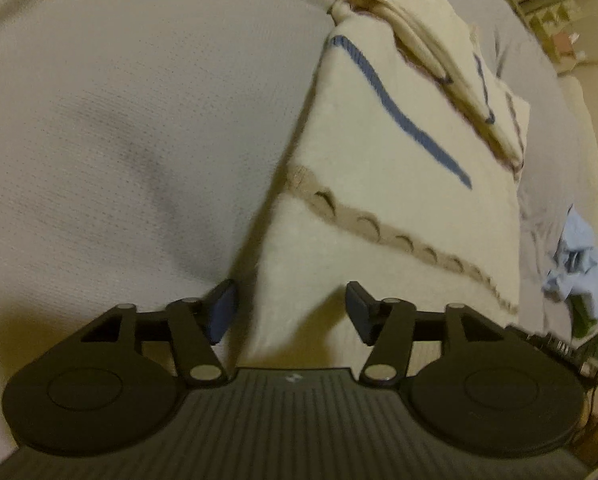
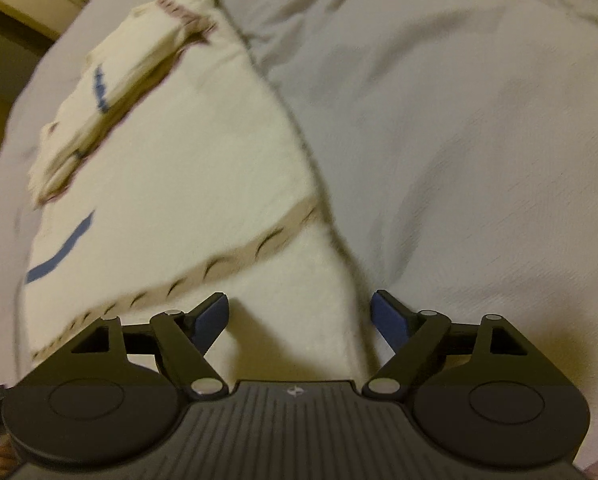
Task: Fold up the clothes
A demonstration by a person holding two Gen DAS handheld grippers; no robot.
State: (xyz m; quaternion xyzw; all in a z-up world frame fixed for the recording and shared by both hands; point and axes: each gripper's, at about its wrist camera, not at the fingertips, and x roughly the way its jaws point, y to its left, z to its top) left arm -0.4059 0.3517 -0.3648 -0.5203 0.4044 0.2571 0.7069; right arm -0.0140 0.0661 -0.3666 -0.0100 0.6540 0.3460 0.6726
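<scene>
The cream knitted sweater [image 1: 379, 152] lies flat on the grey bedspread [image 1: 119, 120], already partly folded: a sleeve or a side part [image 1: 431, 60] is laid over the body toward 12 o'clock in the left wrist view, and toward 10 o'clock in the right wrist view. A blue stripe [image 1: 399, 108] and a beige patterned band [image 1: 379, 228] cross the body of it.

The left gripper [image 1: 291, 312] hangs over the near edge of the sweater with its jaws about half apart, and nothing is between the pads. The right gripper [image 2: 299, 316] is over the other near corner, jaws wide apart, also empty; the sweater [image 2: 187, 168] edge runs just between its fingers.

I judge that the step in hand is the reach for the bottom hem, one gripper at each corner. The next move calls for both to go down, pinch the hem through its whole thickness, then lift and carry it toward 12 o'clock over the body.

A crumpled light blue cloth [image 1: 575, 256] lies at 3 o'clock. Only a small white logo mark is on each gripper body; no writing can be read
</scene>
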